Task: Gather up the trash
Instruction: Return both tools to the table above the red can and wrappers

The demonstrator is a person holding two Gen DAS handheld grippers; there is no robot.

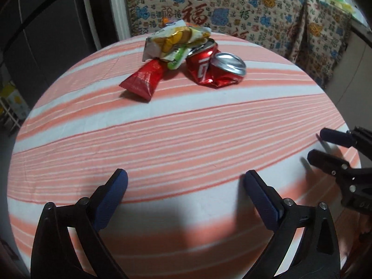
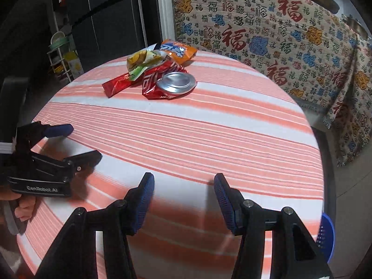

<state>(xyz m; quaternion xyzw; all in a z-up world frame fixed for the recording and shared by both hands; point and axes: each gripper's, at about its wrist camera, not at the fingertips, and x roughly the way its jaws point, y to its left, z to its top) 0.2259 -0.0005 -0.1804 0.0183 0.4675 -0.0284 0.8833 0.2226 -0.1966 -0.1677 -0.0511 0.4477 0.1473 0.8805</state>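
trash: crushed red can [image 1: 215, 68], red wrapper [image 1: 141, 79], yellow-green bag [image 1: 172, 40], orange bag [image 2: 177, 51] | heaped together | lain well beyond both jaws

Dim indoor light, warm cast. Strong fisheye bowing, dark vignette at corners in both views. Soft shadow on striped tablecloth [image 1: 186, 139] just ahead of near gripper fingers [image 1: 116, 190]. Glare on crushed can [image 2: 175, 82] lid. Slight motion blur on far gripper [image 1: 325, 148]; bkgd soft.
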